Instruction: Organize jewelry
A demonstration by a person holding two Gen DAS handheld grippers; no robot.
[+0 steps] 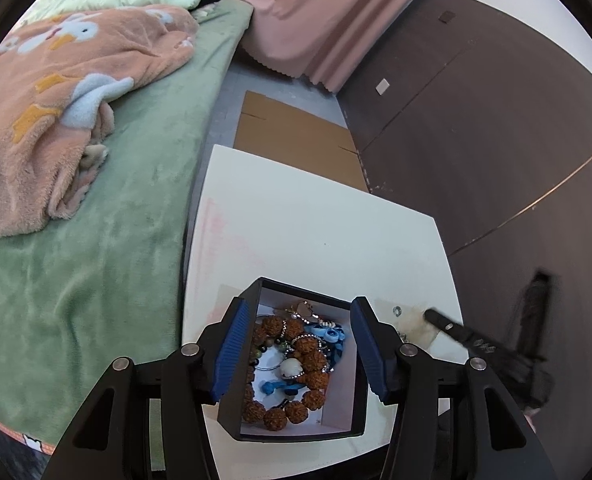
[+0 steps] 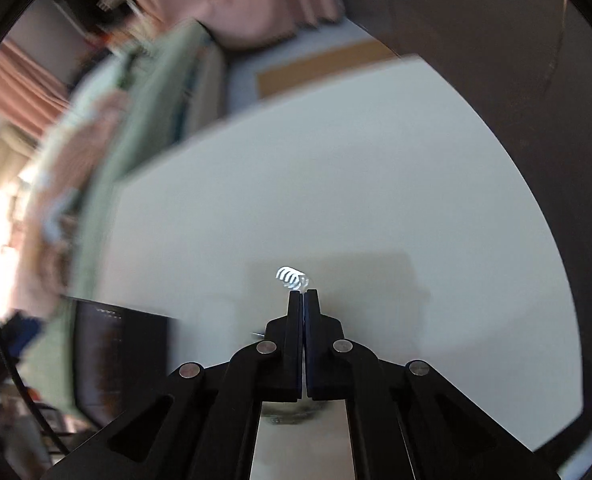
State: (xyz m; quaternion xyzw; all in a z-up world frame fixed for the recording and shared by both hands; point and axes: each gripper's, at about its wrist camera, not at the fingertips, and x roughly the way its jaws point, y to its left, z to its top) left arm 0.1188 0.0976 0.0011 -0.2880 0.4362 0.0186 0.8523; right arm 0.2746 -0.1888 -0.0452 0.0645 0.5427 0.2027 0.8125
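Note:
A black jewelry box (image 1: 292, 430) with a white lining stands on the white table (image 1: 316, 232). It holds a brown bead bracelet (image 1: 312, 360), blue ribbon pieces (image 1: 332, 336) and other jewelry. My left gripper (image 1: 296, 350) is open, its blue pads on either side of the box. My right gripper (image 2: 304, 294) is shut on a small silver ring-like piece (image 2: 292, 278), blurred by motion, held above the table (image 2: 336, 184). In the left wrist view the right gripper (image 1: 456, 328) shows blurred at the right. The box (image 2: 116, 360) is at the lower left in the right wrist view.
A small silver ring (image 1: 397, 311) lies on the table right of the box. A bed with a green cover (image 1: 96, 260) and a pink blanket (image 1: 56, 100) is to the left. Flat cardboard (image 1: 292, 132) lies on the floor beyond the table. A dark wardrobe (image 1: 496, 120) stands right.

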